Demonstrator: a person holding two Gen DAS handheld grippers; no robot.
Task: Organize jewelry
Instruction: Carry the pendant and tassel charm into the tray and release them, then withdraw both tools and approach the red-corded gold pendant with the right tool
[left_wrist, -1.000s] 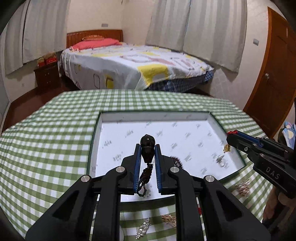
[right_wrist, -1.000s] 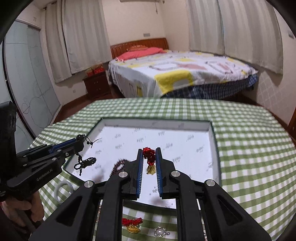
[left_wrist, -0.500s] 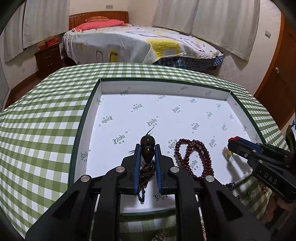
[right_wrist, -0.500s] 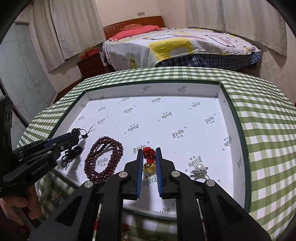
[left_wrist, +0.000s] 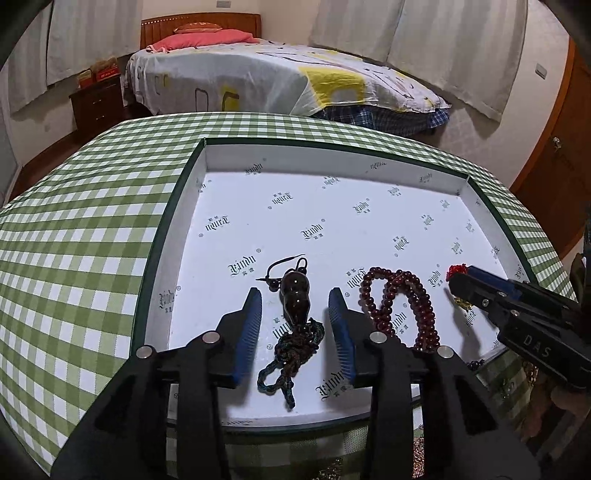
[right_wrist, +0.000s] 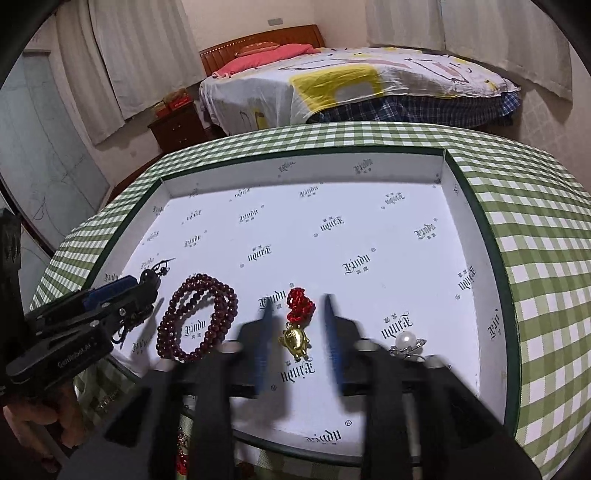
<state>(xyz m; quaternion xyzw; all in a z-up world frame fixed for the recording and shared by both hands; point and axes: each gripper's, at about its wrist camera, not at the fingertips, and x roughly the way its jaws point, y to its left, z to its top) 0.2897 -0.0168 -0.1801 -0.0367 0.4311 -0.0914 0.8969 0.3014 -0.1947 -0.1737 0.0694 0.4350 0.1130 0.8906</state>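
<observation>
Your left gripper (left_wrist: 295, 314) is standing released, its jaws having just been opening, and the dark gourd pendant (left_wrist: 294, 301) is lying free between them on the white floor of the box (left_wrist: 332, 158), low in the centre of the left wrist view. Your right gripper (right_wrist: 297, 326) is likewise unclenched after just opening, with the gold charm (right_wrist: 294, 339) and its red knot resting untouched between the blurred jaws. The red bead bracelet (right_wrist: 195, 319) is lying left of it, the pearl ring (right_wrist: 406, 341) right.
</observation>
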